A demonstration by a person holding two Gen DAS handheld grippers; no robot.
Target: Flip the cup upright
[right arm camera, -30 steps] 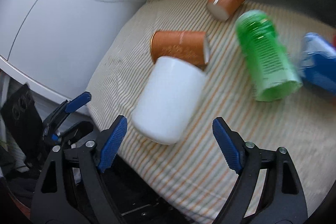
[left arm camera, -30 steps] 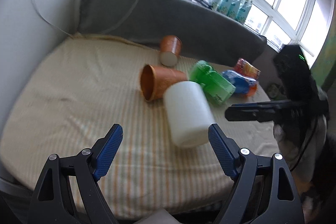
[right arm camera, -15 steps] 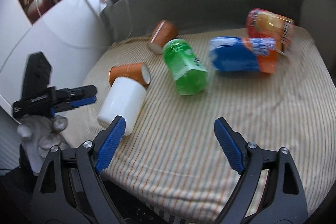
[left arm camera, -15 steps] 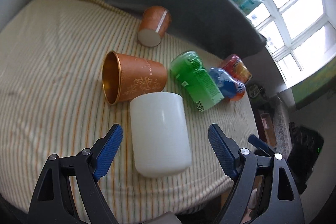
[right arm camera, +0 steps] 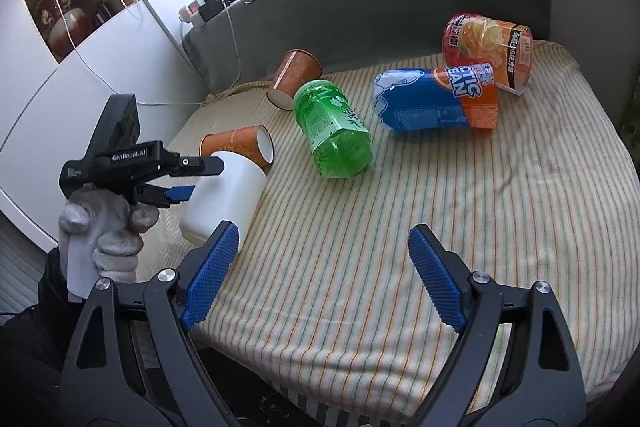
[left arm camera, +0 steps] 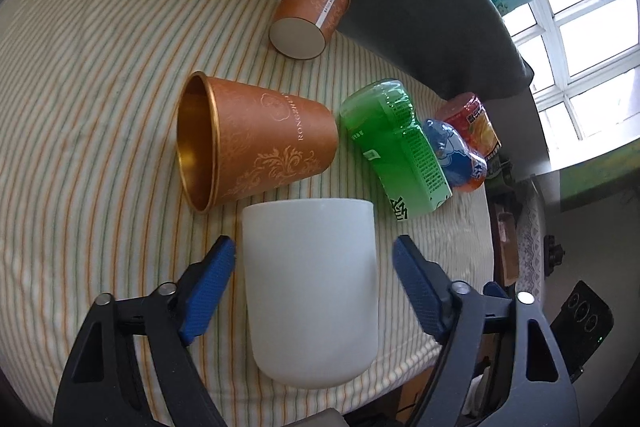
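A white cup [left arm camera: 310, 287] lies on its side on the striped cloth near the front edge, its closed base toward the left wrist camera. My left gripper [left arm camera: 314, 285] is open, its blue pads on either side of the cup without pressing it. In the right wrist view the white cup [right arm camera: 228, 199] lies at the left with the left gripper [right arm camera: 180, 183] around it. My right gripper [right arm camera: 322, 275] is open and empty over the cloth, to the right of the cup.
A copper cup [left arm camera: 256, 147] lies on its side against the white cup, and a second one [left arm camera: 310, 15] lies farther back. A green bottle [left arm camera: 396, 147], a blue bottle [right arm camera: 424, 103] and an orange-red bottle [right arm camera: 488, 51] lie to the right. A grey backrest [right arm camera: 400, 7] bounds the far edge.
My left gripper has moved forward so that its open pads now flank the white cup. My right gripper has pulled back and to the right, away from the cup.
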